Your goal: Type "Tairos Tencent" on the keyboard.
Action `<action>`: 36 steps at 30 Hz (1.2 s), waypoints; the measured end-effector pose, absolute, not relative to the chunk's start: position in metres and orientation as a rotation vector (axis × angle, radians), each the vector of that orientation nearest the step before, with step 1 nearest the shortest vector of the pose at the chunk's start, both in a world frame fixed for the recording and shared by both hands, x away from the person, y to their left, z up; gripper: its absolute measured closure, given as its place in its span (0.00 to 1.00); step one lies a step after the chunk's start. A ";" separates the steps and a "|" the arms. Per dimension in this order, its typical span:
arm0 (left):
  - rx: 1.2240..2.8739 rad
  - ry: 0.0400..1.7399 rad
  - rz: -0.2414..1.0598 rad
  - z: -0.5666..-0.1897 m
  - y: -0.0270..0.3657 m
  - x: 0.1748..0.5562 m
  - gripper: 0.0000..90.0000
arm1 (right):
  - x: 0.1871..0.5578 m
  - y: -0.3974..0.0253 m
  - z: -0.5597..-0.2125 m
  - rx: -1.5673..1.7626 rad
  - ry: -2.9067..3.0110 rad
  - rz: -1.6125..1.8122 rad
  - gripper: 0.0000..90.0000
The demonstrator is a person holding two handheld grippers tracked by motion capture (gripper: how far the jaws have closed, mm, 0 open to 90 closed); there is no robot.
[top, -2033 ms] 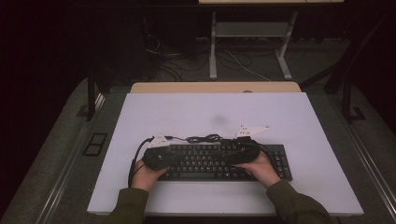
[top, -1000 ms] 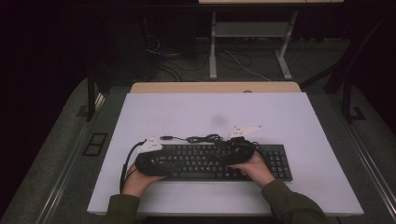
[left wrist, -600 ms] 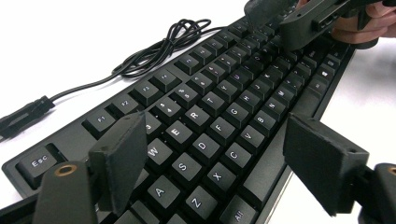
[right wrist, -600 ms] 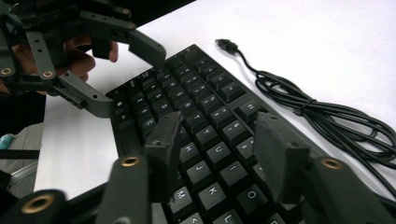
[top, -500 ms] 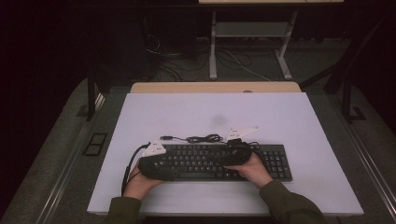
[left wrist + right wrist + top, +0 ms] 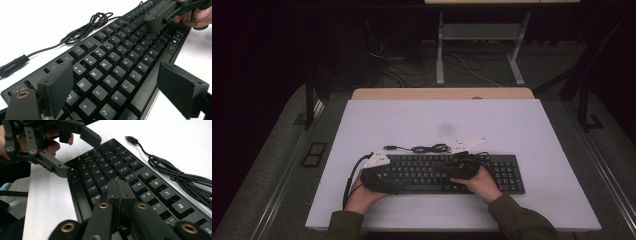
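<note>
Right gripper view: your right gripper (image 6: 117, 192) has its jaws pressed flat together, nothing between them, tips down on the keyboard (image 6: 112, 170) around the middle letter rows. It reads as a key press, but I can't tell which key is under the tips or whether it is actually depressed.

Left gripper view: your left gripper (image 6: 125, 90) is wide open, jaws spread across the left letter block, one pad (image 6: 58, 87) over the Q/W side, the other off the front edge near the space bar. It hangs just above the keys and grips nothing.

High view: the left gripper (image 6: 379, 175) sits at the keyboard's (image 6: 507, 175) left end, the right gripper (image 6: 462, 167) right of centre. The board lies flat near your edge of the table (image 6: 412, 120), square to you. Its cable (image 6: 429, 148) is coiled loose just behind it, and the plug (image 6: 12, 65) lies free on the table, not connected.

Progress, my read: you're mid-task. Keyboard is placed, the right gripper is poking keys, the left is hovering ready. I see nothing to say how many presses remain. No key looks stuck or dislodged.
</note>
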State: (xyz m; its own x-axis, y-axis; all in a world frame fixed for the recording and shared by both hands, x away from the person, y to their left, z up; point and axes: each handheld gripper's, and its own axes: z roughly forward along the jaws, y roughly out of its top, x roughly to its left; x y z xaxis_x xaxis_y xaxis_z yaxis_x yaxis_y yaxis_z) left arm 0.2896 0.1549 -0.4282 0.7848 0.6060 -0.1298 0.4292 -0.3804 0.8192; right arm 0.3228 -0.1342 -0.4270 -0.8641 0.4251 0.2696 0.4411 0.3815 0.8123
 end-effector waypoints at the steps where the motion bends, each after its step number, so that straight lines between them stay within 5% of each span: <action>1: 2.030 0.775 0.236 -0.428 0.155 0.290 0.14 | 0.323 -0.134 -0.427 -0.815 -2.598 -1.532 0.99; 36: 2.031 0.771 0.233 -0.429 0.153 0.289 0.14 | 0.311 -0.109 -0.441 -0.787 -2.691 -1.345 0.99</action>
